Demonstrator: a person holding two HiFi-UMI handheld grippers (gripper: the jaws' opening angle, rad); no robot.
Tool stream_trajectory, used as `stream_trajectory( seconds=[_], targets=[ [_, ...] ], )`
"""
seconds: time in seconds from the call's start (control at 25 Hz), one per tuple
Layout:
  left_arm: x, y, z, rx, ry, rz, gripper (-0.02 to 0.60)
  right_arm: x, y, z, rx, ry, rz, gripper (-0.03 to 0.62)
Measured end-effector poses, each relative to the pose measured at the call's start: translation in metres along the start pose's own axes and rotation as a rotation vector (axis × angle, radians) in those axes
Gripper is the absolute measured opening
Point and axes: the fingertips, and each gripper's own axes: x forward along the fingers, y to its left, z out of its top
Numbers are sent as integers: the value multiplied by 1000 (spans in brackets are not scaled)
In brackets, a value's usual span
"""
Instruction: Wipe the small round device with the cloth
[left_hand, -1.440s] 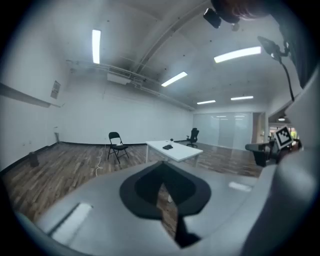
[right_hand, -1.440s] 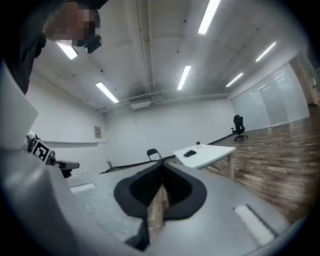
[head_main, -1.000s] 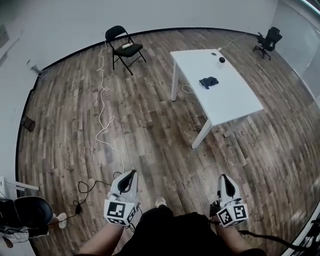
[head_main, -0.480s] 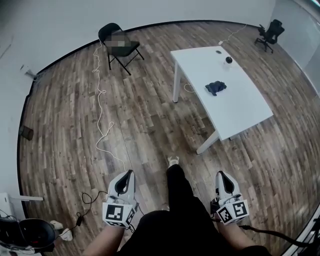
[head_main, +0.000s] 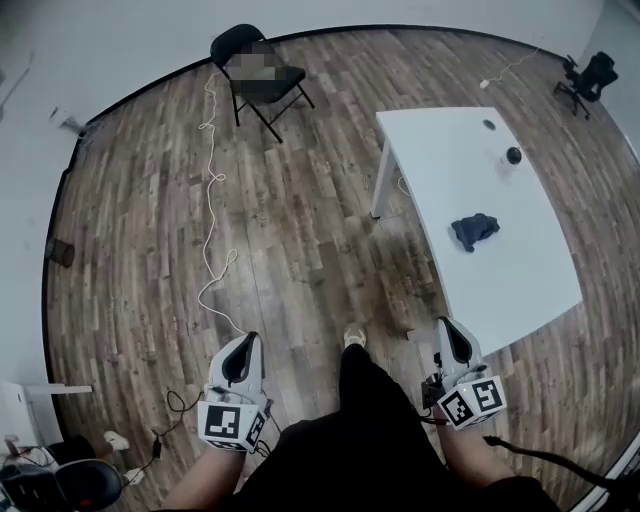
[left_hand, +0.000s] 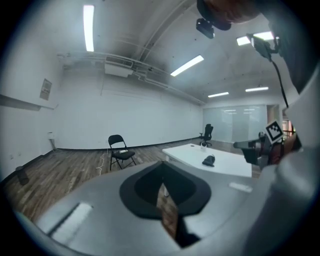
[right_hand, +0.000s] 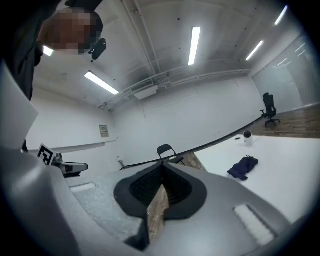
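A dark blue cloth (head_main: 474, 230) lies crumpled in the middle of the white table (head_main: 450, 160). The small round dark device (head_main: 514, 155) stands farther along, near the table's far end. My left gripper (head_main: 244, 347) and right gripper (head_main: 451, 330) hang low in front of the person, over the wood floor, short of the table. Both are shut with nothing between the jaws. In the right gripper view the cloth (right_hand: 243, 167) and the device (right_hand: 247, 136) show ahead to the right of the shut gripper (right_hand: 161, 187). The left gripper view shows the shut gripper (left_hand: 162, 187) and the cloth (left_hand: 208, 160) far off.
A black folding chair (head_main: 262, 80) stands by the far wall, and a white cable (head_main: 213, 180) snakes over the floor. An office chair (head_main: 585, 75) sits in the far right corner. A small flat object (head_main: 489, 125) lies at the table's far end. Black cords (head_main: 170, 405) trail at lower left.
The person has stepped forward, one foot now ahead. The table has come nearer and shifted right in the head view. Both grippers stay shut and low.
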Motion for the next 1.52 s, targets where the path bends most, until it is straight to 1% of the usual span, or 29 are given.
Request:
stream_trajectory(
  seconds=[0.08, 0.16, 0.28, 0.4, 0.48, 0.6, 0.72, 0.92, 1.0, 1.08, 1.2, 1.32, 1.4, 1.44, 1.52],
  targets=[
    [39, -6, 20, -9, 0, -17, 6, 35, -22, 7, 63, 36, 6, 2],
    [73, -15, 43, 17, -11, -42, 6, 65, -34, 17, 81, 57, 24, 2],
    [119, -32, 76, 113, -39, -67, 6, 101, -54, 43, 71, 33, 43, 2],
    [161, -39, 99, 137, -66, -102, 6, 128, -71, 69, 45, 0, 39, 2],
    [181, -41, 103, 141, -81, -130, 6, 134, -82, 75, 12, 13, 16, 2],
    [207, -55, 118, 119, -109, -157, 6, 132, -105, 73, -70, 69, -53, 2],
    [239, -73, 139, 117, -162, -232, 6, 135, -123, 77, -119, 83, -103, 2],
    [305, -80, 155, 111, -179, -331, 6, 144, -156, 96, -132, 48, -221, 2],
    [334, -88, 166, 132, -201, -393, 6, 144, -173, 103, -150, 24, -289, 2],
    [366, -99, 174, 167, -213, -467, 6, 143, -197, 109, -152, -11, -376, 2],
    [414, -112, 184, 190, -189, -570, 6, 142, -231, 117, -102, -53, -507, 2],
    [459, -125, 194, 224, -168, -679, 6, 141, -248, 122, -99, -72, -625, 2],
    [490, -134, 197, 225, -134, -758, 6, 149, -254, 124, -143, -67, -707, 2],
    [507, -137, 199, 215, -115, -790, 6, 159, -255, 127, -178, -65, -728, 2],
    [538, -142, 207, 201, -86, -844, 6, 189, -255, 139, -254, -65, -727, 2]
  ],
)
